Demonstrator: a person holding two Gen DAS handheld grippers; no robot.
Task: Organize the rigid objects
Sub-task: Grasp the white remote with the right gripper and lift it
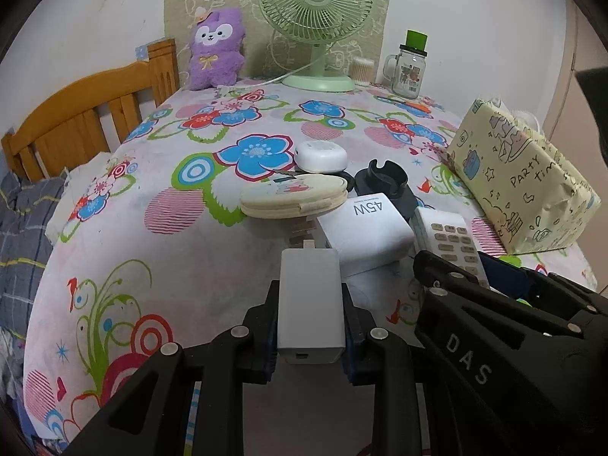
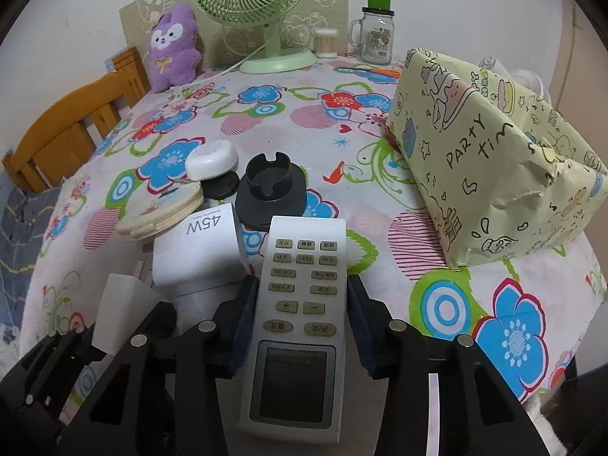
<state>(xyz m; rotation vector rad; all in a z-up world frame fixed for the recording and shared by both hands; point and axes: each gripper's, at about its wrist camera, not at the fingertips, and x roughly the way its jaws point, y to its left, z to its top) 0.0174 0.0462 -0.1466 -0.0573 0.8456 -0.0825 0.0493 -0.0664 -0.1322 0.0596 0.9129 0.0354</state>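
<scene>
My left gripper (image 1: 309,319) is shut on a small grey charger (image 1: 309,304), held just in front of a white 45W charger box (image 1: 364,228). My right gripper (image 2: 302,304) is shut on a white remote control (image 2: 300,323), keypad up; the remote also shows in the left wrist view (image 1: 452,239). Behind lie a beige round compact (image 1: 292,193), a white oval case (image 1: 321,155) and a black round holder (image 2: 271,190). The left gripper and grey charger show at the lower left of the right wrist view (image 2: 117,311).
A yellow "Party Time" wrapped box (image 2: 494,159) stands at the right. A green fan (image 1: 319,11), purple plush (image 1: 216,49), glass jar (image 1: 410,72) and cotton swab tub (image 1: 363,70) line the back. A wooden bed frame (image 1: 76,121) is left of the flowered tablecloth (image 1: 152,190).
</scene>
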